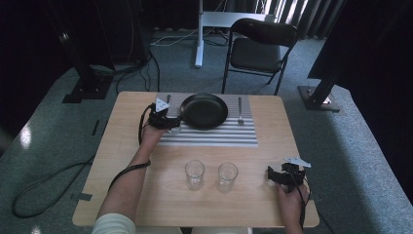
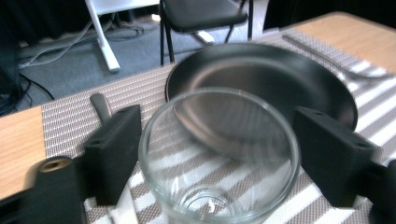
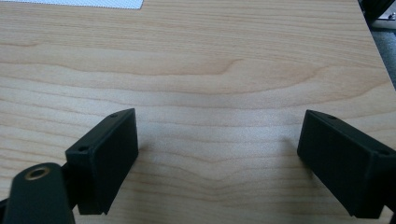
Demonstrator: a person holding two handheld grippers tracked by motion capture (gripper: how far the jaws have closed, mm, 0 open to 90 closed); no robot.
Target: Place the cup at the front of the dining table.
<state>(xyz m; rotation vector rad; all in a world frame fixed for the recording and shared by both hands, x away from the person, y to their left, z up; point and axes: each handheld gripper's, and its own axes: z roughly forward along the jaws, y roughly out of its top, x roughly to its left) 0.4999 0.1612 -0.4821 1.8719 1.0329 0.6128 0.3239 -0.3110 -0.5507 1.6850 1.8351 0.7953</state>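
Left hand-held gripper (image 2: 217, 154): on the striped mat (image 1: 214, 134), left of the plate; jaws set either side of a clear glass (image 2: 219, 158); contact with its wall cannot be told.
Glass in jaws: upright on mat, just beside the black plate (image 2: 261, 79).
Right hand-held gripper (image 3: 217, 158): jaws wide apart, nothing between; low over bare worktop (image 3: 196, 60) at near right corner.
Mat items: fork (image 1: 240, 111) right of plate; handle of another utensil (image 2: 100, 106) left of plate.
Worktop front: two more empty glasses, left one (image 1: 194, 174) and right one (image 1: 227, 176), side by side, apart.
Behind worktop: folding chair (image 1: 260, 46).
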